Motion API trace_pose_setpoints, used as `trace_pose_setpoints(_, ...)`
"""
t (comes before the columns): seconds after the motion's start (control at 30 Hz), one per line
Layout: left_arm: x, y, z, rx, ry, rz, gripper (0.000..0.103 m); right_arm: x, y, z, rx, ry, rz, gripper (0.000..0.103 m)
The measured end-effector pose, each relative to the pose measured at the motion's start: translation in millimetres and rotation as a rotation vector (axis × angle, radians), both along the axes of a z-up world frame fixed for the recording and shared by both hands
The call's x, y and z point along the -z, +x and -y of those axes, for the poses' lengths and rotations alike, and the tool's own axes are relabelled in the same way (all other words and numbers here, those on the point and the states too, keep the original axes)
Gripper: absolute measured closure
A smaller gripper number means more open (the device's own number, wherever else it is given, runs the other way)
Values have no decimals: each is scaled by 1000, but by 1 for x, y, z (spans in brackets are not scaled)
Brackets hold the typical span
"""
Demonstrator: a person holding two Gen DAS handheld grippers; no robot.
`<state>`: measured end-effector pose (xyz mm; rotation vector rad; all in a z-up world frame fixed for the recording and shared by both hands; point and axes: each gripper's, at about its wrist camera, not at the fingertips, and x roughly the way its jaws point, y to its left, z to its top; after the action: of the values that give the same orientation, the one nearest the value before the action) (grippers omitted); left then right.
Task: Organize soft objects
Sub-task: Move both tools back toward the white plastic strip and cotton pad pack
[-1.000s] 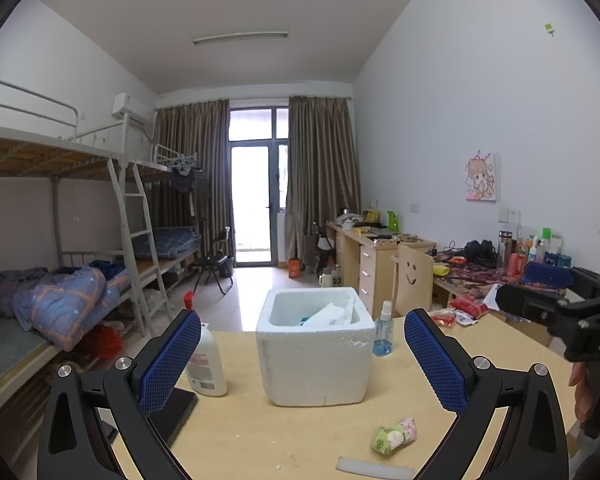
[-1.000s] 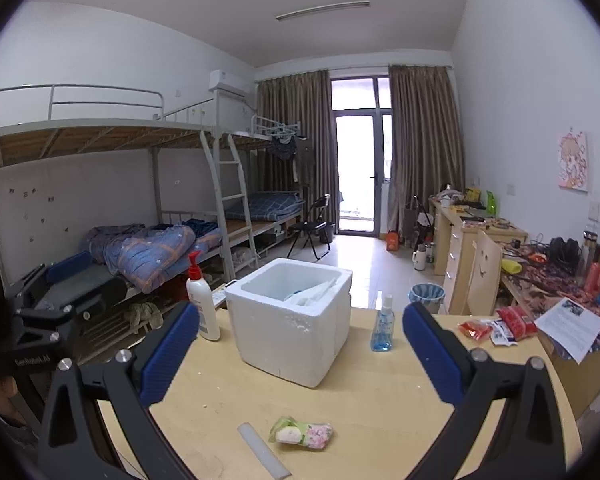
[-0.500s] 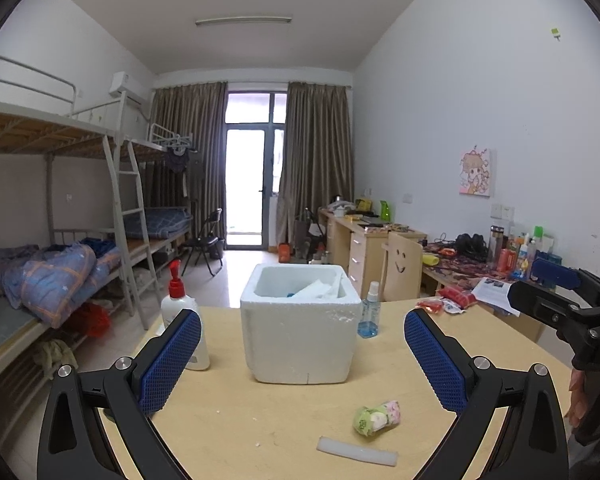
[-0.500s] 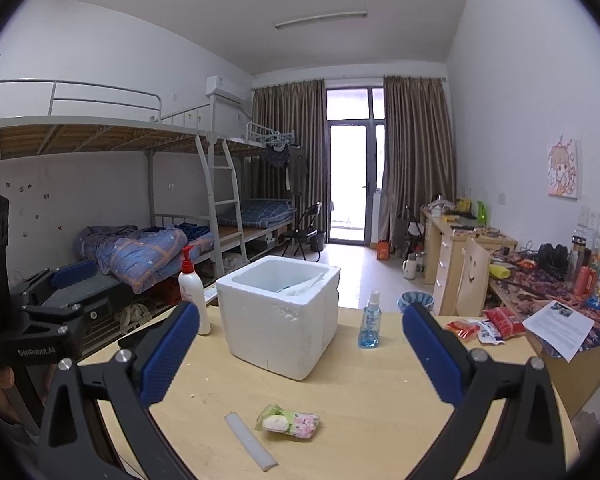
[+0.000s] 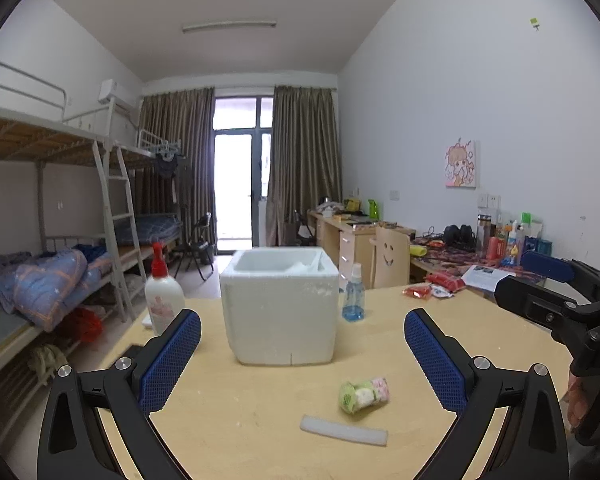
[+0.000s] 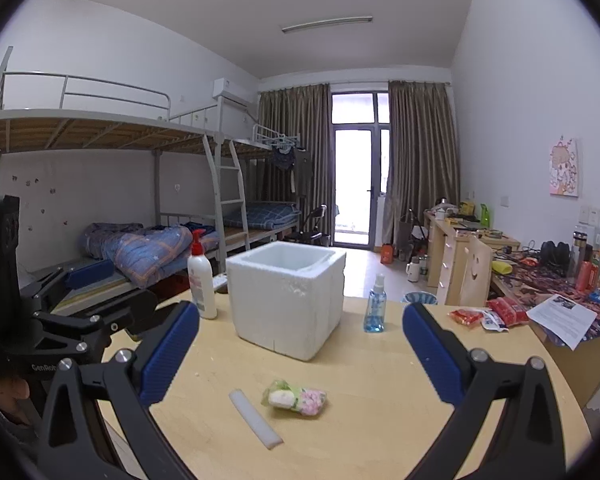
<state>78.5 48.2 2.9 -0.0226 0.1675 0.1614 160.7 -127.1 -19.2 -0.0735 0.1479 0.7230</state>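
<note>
A small soft bundle in clear wrap, green, white and pink [image 5: 364, 395] [image 6: 295, 396], lies on the wooden table [image 5: 260, 412] [image 6: 380, 392]. Beside it lies a white foam strip [image 5: 343, 435] [image 6: 255, 418]. Behind both stands a white foam box [image 5: 280, 304] [image 6: 288, 298], open at the top. My left gripper [image 5: 302, 356] is open above the table's near edge, nothing between its blue pads. My right gripper [image 6: 300, 354] is open too and holds nothing. Each gripper shows at the side of the other's view.
A white pump bottle with a red top [image 5: 163, 294] [image 6: 201, 280] stands left of the box, a blue spray bottle [image 5: 353, 298] [image 6: 375, 309] to its right. Red snack packets [image 6: 488, 314] and a paper sheet [image 6: 562, 318] lie at the right edge. Bunk beds fill the left.
Both grippers have dropped lower and drawn back a little, so the box top now sits higher in view. The bundle and strip lie where they were. Both stay open.
</note>
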Motion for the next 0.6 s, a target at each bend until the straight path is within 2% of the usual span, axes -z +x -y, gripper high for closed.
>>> trace_pose_setpoints(0.3,31,5,-4,-13,-34,-35,1,31,1,9,50,-40,11,0)
trace_pose_setpoints(0.5,47,3,0,-13,-31,-35,1,49,6,13,54,-55,-42,0)
trace_pose_setpoints(0.6,55,8,4,3,-16,-65,1,57,6,13,48,-66,-56,0)
